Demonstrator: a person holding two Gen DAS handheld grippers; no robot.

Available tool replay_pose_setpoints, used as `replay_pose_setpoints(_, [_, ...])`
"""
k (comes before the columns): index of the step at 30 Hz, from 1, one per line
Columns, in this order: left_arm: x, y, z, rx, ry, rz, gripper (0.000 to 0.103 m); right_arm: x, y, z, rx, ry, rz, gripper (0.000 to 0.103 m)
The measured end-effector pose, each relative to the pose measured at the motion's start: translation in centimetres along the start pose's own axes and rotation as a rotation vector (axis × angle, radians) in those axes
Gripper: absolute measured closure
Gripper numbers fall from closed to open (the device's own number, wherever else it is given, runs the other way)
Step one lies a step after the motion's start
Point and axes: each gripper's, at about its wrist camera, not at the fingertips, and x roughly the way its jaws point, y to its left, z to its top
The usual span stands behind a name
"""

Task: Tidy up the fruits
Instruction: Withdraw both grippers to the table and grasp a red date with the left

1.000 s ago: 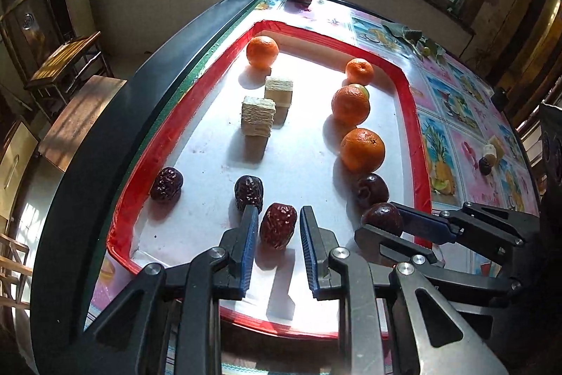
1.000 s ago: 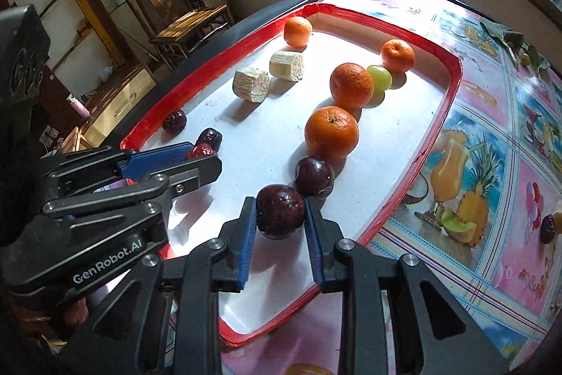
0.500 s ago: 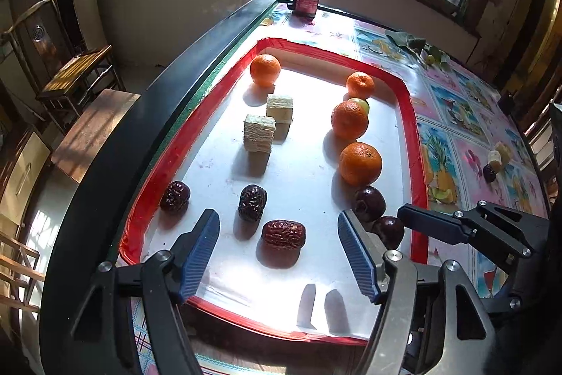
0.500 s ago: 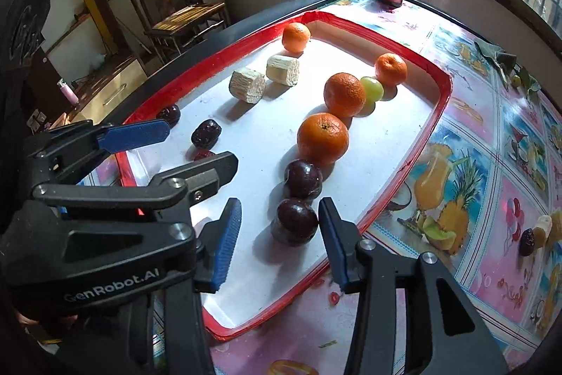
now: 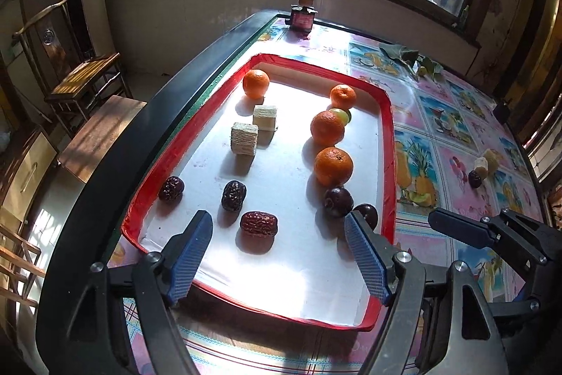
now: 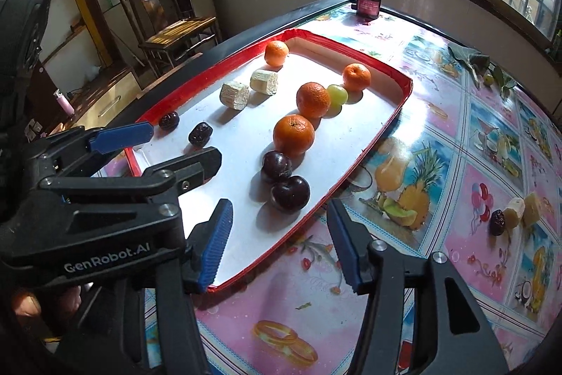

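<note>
A red-rimmed white tray (image 5: 385, 143) holds several oranges, a green grape (image 6: 337, 94), two pale cane pieces (image 5: 244, 138), three red dates and two dark plums. My left gripper (image 5: 277, 255) is open and empty, above the tray's near end, behind a red date (image 5: 259, 223) that lies flat. My right gripper (image 6: 279, 243) is open and empty, drawn back over the tray's near right rim, behind the nearer plum (image 6: 291, 193). The second plum (image 6: 277, 165) touches it.
A dark bottle (image 5: 302, 18) stands at the table's far end. A loose date and cane pieces (image 6: 513, 217) lie on the patterned tablecloth to the right. Green leaves (image 5: 411, 57) lie at the far right. A wooden chair (image 5: 84, 72) stands left of the table.
Both grippers opened and pulled back. The left one let go of the red date, which now lies on the tray. The right one let go of the plum beside the other plum.
</note>
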Motion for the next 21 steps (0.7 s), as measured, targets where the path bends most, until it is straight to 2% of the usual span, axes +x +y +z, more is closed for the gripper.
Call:
replay_pose_setpoints(6, [-2.4,-2.8,-1.1,0.039,-0.045,-0.041,0.025,-3.6,-3.3,-2.4,0.057,-0.02,0.018,0.045])
replay_pose_setpoints(10, [-3.3,-6.1,-3.0,0.103,-0.031,-0.113,0.025,-6.6,-8.2,-5.3,0.122,-0.036,-0.035,0.039])
replay_pose_setpoints(14, [-3.7,-10.7,-5.5,0.223,0.022,-0.195,0.025,-8.9,-13.5,-8.9,0.197,-0.027,-0.099,0.039])
replay_pose_setpoints(21, [-5.4,-17.0,-10.7,0.479,0.118,-0.4,0.025,-12.1,-19.1,-13.5,0.3,-0.026,-0.112,0.039])
